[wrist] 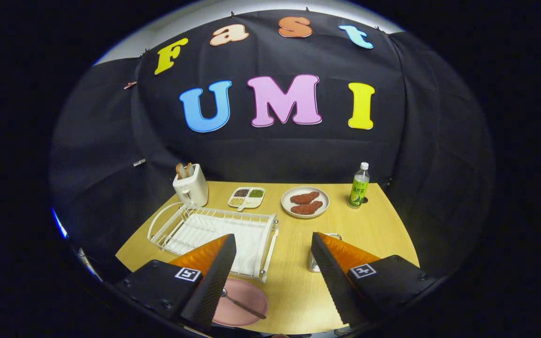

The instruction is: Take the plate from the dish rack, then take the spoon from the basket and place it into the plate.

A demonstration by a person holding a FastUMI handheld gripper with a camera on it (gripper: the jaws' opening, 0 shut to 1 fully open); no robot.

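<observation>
One spoon [243, 305] lies in the pink plate [247, 295] beside the wide, empty claw [274, 244]; bottle [359, 186] label unreadable.

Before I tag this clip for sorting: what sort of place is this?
Likely a mock kitchen table in a recording booth: a dish rack, toaster and plate of meat on a wooden table. The gripper is open.

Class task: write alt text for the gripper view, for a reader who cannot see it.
A spoon lies in a pink plate on a wooden table, just beside one finger of the open, empty gripper. Beyond the fingers stand a white dish rack, a metal basket, a toaster, a plate of meat and a green bottle.
</observation>
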